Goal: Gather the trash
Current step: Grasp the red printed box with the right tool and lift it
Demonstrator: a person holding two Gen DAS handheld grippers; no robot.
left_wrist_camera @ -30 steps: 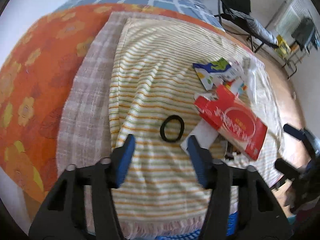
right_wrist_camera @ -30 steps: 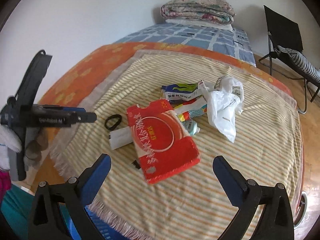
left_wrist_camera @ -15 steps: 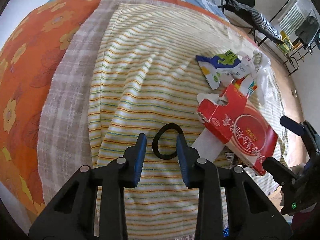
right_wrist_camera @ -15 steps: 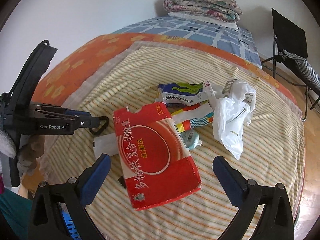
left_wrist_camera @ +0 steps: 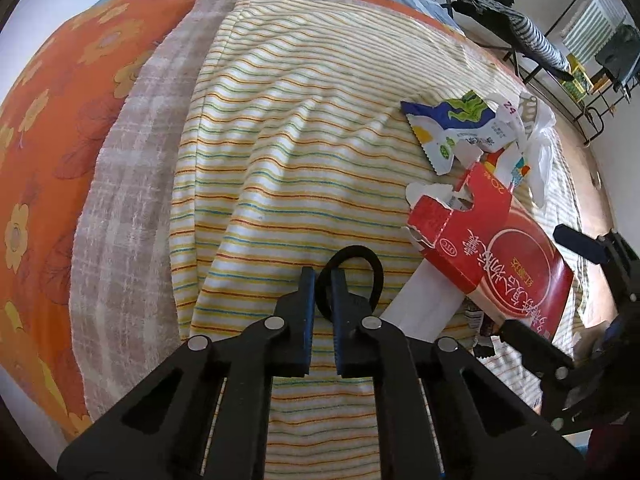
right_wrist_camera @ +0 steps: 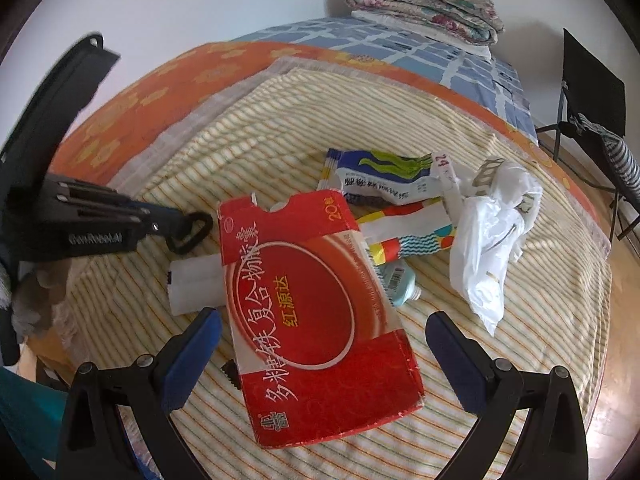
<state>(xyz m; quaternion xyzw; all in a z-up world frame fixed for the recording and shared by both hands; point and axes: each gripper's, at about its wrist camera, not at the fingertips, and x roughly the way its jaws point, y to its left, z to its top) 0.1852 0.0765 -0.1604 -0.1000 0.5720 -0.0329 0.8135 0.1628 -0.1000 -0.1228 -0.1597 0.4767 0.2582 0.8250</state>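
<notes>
Left gripper (left_wrist_camera: 320,280) has just been closing and now pinches the near side of the black hair tie (left_wrist_camera: 352,276) on the striped blanket (left_wrist_camera: 280,160). Right gripper (right_wrist_camera: 320,340) hangs wide apart over the red carton (right_wrist_camera: 312,312), holding nothing. Next I'd lift the tie clear, then clamp the carton.

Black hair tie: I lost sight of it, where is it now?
In the left wrist view the black hair tie lies on the striped cloth, pinched by the left claw, left of the red box.
</notes>
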